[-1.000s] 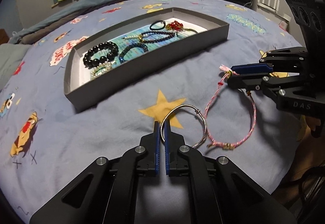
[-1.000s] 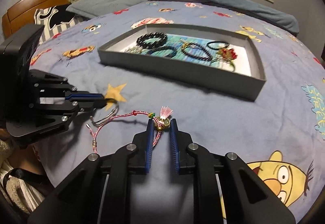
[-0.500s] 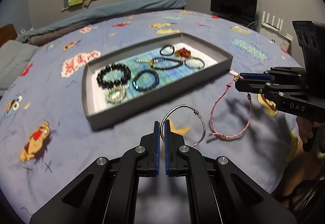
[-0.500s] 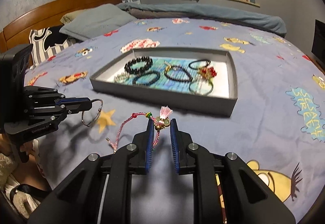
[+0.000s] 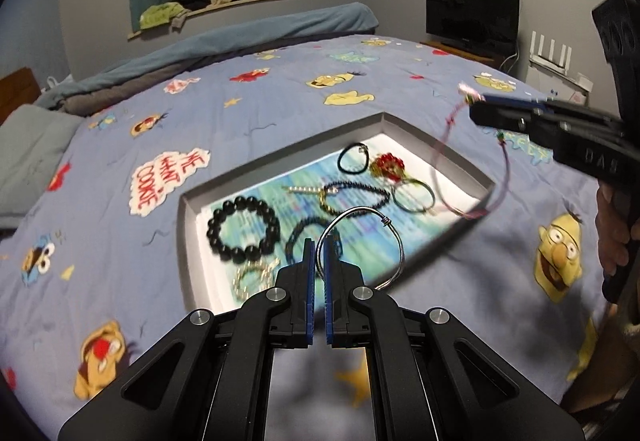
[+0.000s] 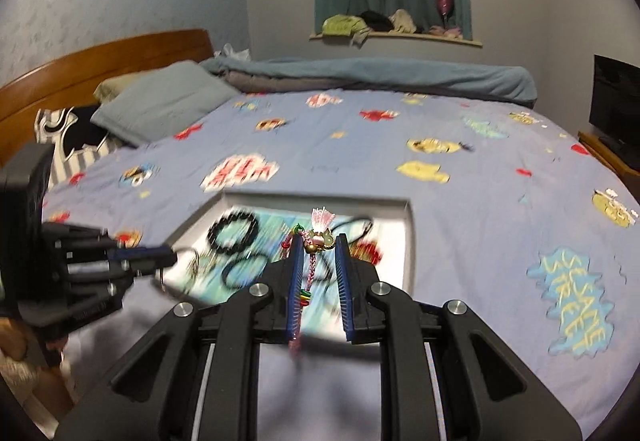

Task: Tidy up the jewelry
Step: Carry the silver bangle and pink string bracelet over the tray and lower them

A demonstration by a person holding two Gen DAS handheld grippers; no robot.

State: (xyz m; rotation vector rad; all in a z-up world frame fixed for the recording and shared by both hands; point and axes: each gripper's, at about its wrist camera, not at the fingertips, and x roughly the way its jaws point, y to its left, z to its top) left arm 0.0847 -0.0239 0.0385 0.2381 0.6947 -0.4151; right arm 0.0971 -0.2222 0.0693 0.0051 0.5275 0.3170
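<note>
Bedspread [image 5: 120, 145] bears grey tray [image 5: 182, 241], already holding several bracelets (beaded, corded). Two pieces left, both airborne over it: left gripper [image 5: 319, 247] pinched tight on silver bangle [image 5: 394, 237]; right gripper [image 6: 318, 241] narrowly clamping pink cord bracelet [image 6: 310, 273] at its charm. Neither deposited yet.

A silver bangle [image 5: 362, 241] stands pinched in the left gripper [image 5: 319, 247]; a pink cord bracelet [image 5: 472, 177] dangles from the right gripper [image 6: 318, 241], both above the tray [image 5: 436, 137] of bracelets.
</note>
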